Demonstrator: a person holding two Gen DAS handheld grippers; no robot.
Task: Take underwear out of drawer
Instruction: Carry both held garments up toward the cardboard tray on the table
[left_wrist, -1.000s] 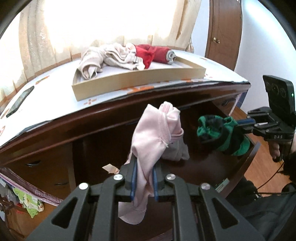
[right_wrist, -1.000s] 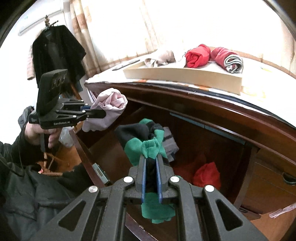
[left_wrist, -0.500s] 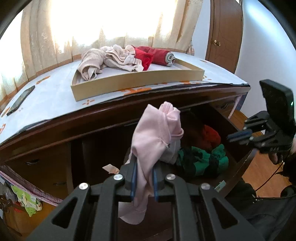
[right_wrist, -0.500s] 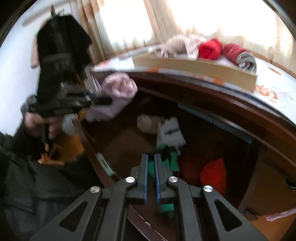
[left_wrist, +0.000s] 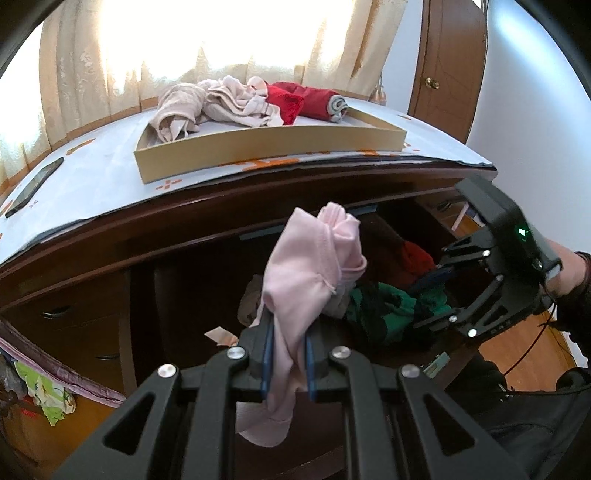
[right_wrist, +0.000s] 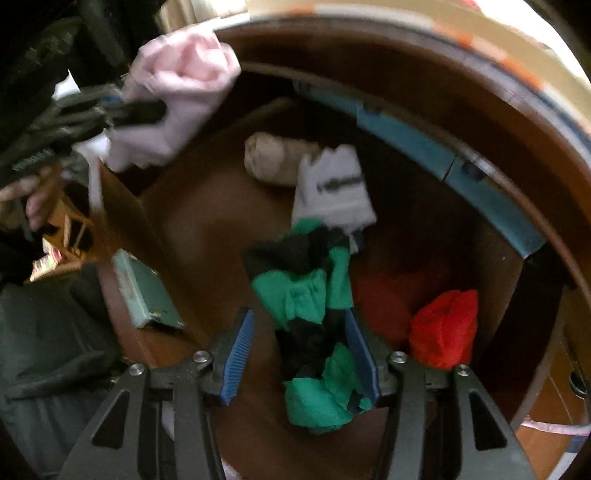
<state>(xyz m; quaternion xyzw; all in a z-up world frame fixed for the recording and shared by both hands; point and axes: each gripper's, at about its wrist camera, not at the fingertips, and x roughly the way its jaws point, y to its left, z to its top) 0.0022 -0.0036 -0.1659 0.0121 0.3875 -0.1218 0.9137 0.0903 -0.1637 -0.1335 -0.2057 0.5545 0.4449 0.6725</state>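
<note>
Left gripper (left_wrist: 288, 354): clamped tight on pink underwear (left_wrist: 310, 269), held above the open drawer (right_wrist: 406, 140); cloth bunched above the blue pads, a tail hanging below them.

Right gripper (right_wrist: 299, 354): pointed steeply down into the drawer, jaws opening; green-and-black underwear (right_wrist: 310, 291) between the pads, touching the right pad, clear of the left, lying on the drawer floor. Picture blurred.

Drawer contents, outward from the green-and-black piece: white folded garment (right_wrist: 332, 188) just beyond it; beige roll (right_wrist: 269, 158) farther, to the left; red garment (right_wrist: 443, 328) to the right, near the drawer's side wall.

Dresser top (left_wrist: 92, 177): shallow cardboard tray (left_wrist: 266, 144) holding beige and pale pink garments (left_wrist: 214, 103) on the left, red garments (left_wrist: 303, 99) on the right, one rolled with a grey end. Dark phone (left_wrist: 33, 186) far left on the top.

Far background: curtains (left_wrist: 66, 74), brown door (left_wrist: 450, 62) at right.
</note>
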